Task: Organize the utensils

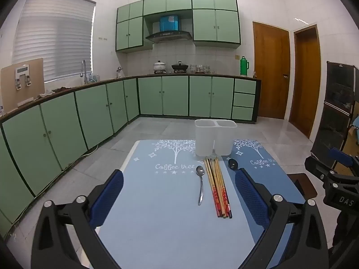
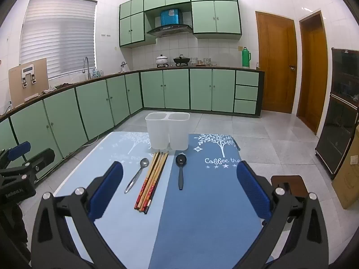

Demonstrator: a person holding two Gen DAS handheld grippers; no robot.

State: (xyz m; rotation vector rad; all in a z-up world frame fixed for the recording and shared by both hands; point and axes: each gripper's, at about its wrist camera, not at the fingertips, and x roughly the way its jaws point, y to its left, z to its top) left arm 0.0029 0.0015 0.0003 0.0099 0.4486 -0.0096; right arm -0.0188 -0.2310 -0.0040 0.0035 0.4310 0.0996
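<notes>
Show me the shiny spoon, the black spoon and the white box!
shiny spoon (image 2: 143, 162): right wrist view, on its bowl.
black spoon (image 2: 180, 179): right wrist view, on its handle.
white box (image 1: 204, 139): left wrist view, on its left compartment's front wall.

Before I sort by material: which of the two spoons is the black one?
The black spoon lies alone on the darker mat, right of the chopsticks; the shiny metal spoon lies left of them.
</notes>
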